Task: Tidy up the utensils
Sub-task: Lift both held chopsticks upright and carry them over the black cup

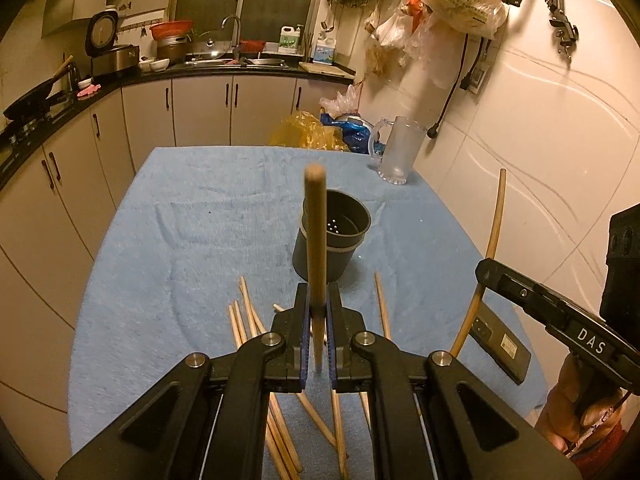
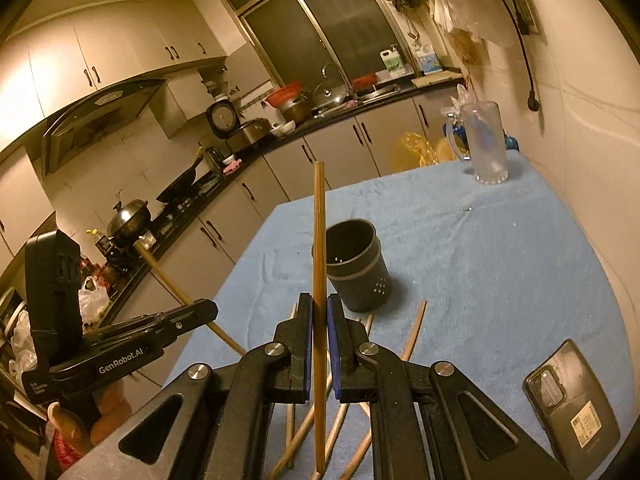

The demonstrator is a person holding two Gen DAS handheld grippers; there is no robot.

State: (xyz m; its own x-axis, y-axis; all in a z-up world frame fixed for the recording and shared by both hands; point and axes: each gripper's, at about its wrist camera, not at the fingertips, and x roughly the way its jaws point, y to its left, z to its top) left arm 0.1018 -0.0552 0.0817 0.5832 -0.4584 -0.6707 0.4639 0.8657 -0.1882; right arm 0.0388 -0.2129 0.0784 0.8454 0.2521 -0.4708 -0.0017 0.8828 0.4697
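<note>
Tabletop (image 1: pixel 180 220): carrying a dark holder (image 1: pixel 332 236).
Left claw (image 1: pixel 318 320): grasping one chopstick (image 1: pixel 316 240) before the holder.
Right claw (image 2: pixel 319 320): grasping another chopstick (image 2: pixel 319 240).

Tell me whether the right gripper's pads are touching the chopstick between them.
Touching. The right wrist view shows the right gripper closed, its blue pads pressed against both sides of the upright chopstick.

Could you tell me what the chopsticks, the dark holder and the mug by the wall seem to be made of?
Chopsticks: likely bamboo or wood, matte tan.
Holder: probably plastic, possibly metal; matte dark grey, with small drain holes.
Mug: clear ribbed glass, or possibly plastic.
</note>
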